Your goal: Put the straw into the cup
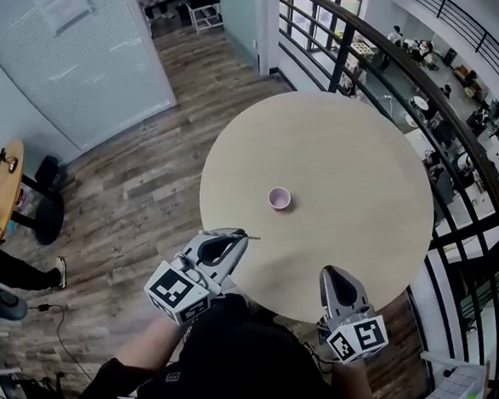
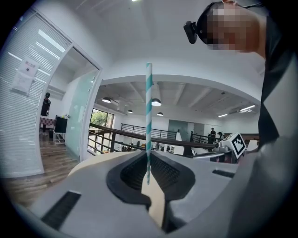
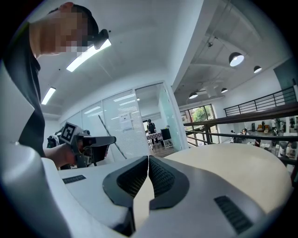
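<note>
A small pink cup (image 1: 279,198) stands upright near the middle of the round beige table (image 1: 354,159). My left gripper (image 1: 240,234) hovers at the table's near left edge, short of the cup, shut on a teal-and-white striped straw (image 2: 149,116). In the left gripper view the straw sticks up from between the jaws. In the head view the straw (image 1: 230,234) shows as a thin line lying crosswise. My right gripper (image 1: 331,273) is over the near edge to the right, jaws shut with nothing between them (image 3: 148,158). The right gripper view shows the left gripper (image 3: 95,142) with its straw (image 3: 111,138).
A dark metal railing (image 1: 459,124) curves round the table's far and right side, with a lower floor beyond it. A glass partition (image 1: 81,46) stands at the left. A small wooden side table (image 1: 3,186) and a person's shoe (image 1: 60,271) are on the wood floor at the left.
</note>
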